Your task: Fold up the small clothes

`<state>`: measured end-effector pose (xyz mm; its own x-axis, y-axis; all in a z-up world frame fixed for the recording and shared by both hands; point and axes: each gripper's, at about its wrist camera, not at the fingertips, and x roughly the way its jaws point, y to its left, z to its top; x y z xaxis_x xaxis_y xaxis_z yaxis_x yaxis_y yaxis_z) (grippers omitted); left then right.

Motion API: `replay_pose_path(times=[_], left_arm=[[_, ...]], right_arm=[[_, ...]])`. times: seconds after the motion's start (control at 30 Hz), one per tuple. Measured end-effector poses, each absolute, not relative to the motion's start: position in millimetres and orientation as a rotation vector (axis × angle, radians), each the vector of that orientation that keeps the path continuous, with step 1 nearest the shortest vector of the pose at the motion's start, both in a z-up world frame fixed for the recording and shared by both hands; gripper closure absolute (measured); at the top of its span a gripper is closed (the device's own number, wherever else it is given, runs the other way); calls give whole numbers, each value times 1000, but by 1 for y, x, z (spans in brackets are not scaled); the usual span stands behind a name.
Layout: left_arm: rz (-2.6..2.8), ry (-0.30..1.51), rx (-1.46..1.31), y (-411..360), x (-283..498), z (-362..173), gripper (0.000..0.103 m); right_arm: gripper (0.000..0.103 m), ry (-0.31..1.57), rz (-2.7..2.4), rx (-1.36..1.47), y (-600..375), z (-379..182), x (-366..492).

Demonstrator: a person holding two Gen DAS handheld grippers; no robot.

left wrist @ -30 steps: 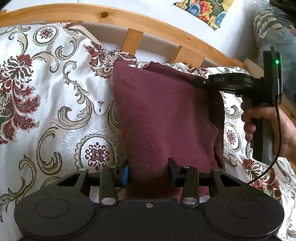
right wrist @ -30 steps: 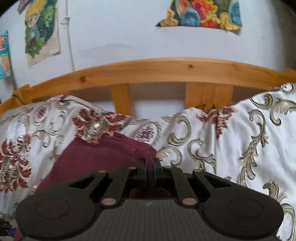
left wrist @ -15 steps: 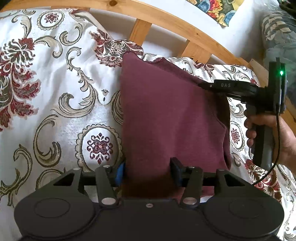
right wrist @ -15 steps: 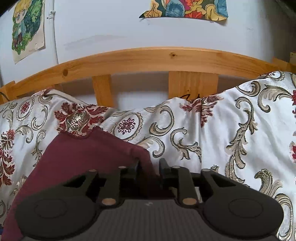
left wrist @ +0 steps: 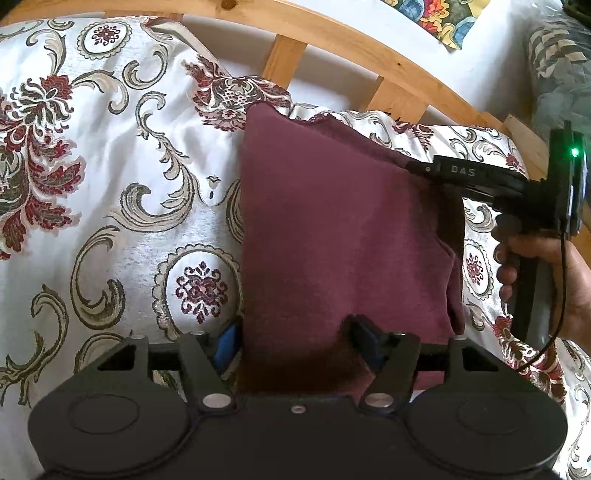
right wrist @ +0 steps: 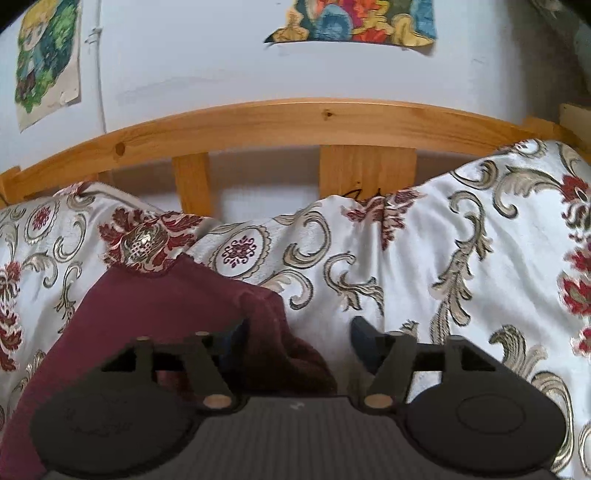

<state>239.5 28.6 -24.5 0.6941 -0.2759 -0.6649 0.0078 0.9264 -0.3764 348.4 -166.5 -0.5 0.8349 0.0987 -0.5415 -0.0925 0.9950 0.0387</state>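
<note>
maroon garment (left wrist: 343, 236) | soft, light, limp; grab at corners/edges | L gripper (left wrist: 295, 339) opening, cloth between, unpinched; R gripper (right wrist: 299, 332) opening, corner freed

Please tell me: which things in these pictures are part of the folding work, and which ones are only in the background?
Part of the job:
- maroon garment, lying on the bedspread
- left gripper, opening, cloth between its fingers
- right gripper, opening, garment corner between its fingers

Just there:
- floral bedspread
- wooden headboard
- wall pictures
</note>
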Motion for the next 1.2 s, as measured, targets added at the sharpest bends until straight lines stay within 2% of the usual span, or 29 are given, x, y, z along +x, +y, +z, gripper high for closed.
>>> replay_pose_path(times=[0.13,0.23,0.4,0.87,1.2], left_arm=[[-159,793,-361,29,240,-24,30],[-151,788,-359,30,239,-23,24],[-117,771,-345,29,238,-20,16],[-44,612,-279,23,216,23,1],[-7,485,-233,21,181,75,1]], right_arm=[[17,572,85,30,-173,-1,344],[7,557,72,23,-176,1,339],[0,527,61,-13,-177,4,327],[0,438,14,-95,-175,20,276],[0,295,57,-107,-164,60,212]])
